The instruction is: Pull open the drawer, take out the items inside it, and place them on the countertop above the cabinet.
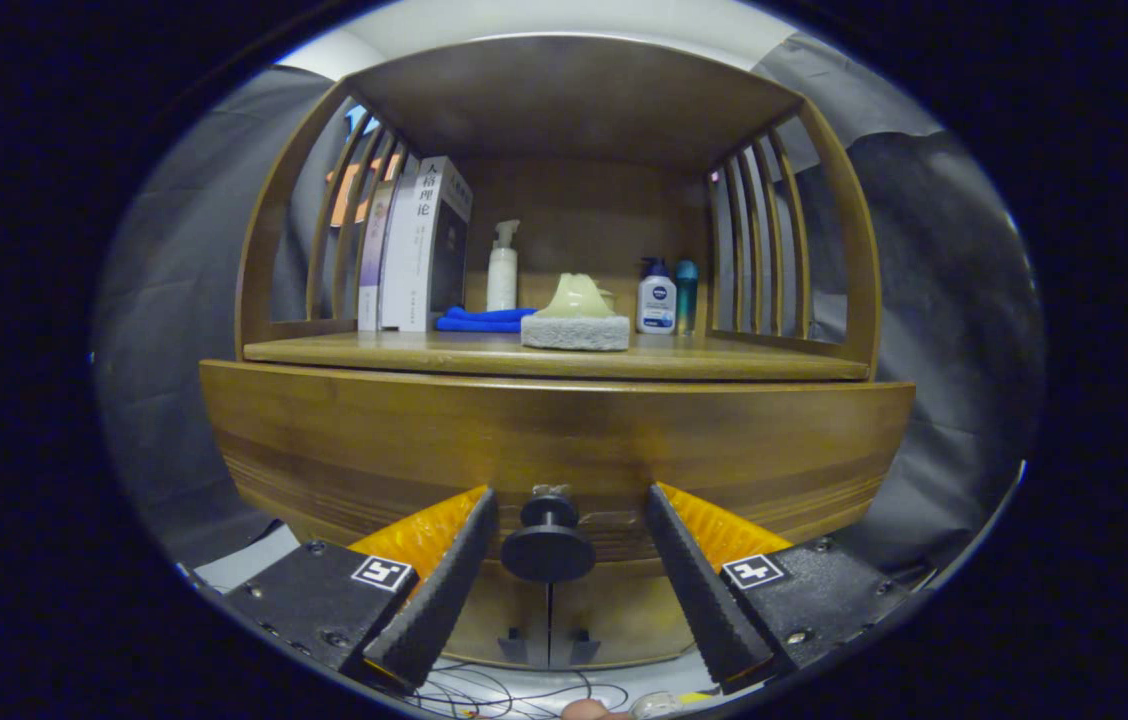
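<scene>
Drawer knob btwn open tongs, untouched.

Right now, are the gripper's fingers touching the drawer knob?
Apart. The gripper view shows the gripper open, with the drawer knob sitting between its fingers and cabinet wood visible in the gaps on both sides.

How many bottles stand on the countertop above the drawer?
3. A white pump bottle stands behind the blue cloth; a white bottle and a teal bottle stand right of the sponge. The books may hide others.
</scene>
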The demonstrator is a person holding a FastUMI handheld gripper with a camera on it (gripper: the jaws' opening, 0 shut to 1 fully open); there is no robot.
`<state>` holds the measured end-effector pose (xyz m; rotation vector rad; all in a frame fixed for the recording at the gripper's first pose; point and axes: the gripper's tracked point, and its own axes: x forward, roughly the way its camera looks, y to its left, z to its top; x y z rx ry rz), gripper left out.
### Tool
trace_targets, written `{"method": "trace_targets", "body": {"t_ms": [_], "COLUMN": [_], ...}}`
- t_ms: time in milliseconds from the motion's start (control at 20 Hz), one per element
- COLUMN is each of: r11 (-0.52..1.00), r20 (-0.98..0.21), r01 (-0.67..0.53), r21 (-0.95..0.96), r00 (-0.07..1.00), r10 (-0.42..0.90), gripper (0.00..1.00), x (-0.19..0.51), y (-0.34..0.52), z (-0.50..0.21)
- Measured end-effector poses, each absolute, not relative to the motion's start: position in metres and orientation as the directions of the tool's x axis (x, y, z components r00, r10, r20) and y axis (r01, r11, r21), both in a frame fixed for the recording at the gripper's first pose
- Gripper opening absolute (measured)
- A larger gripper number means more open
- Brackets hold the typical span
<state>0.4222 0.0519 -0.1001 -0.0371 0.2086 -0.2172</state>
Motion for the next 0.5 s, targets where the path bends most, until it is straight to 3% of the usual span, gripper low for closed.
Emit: {"method": "trace_targets", "body": {"t_ms": [500], "r11": [0.976], "r20": [-0.203], "r01": [0.208], "r21": [-0.057], "r00": [0.955], "r10": [-0.215], "gripper": [0.98], "x": [0.449], "y": [0.046], "z": [-0.101]}}
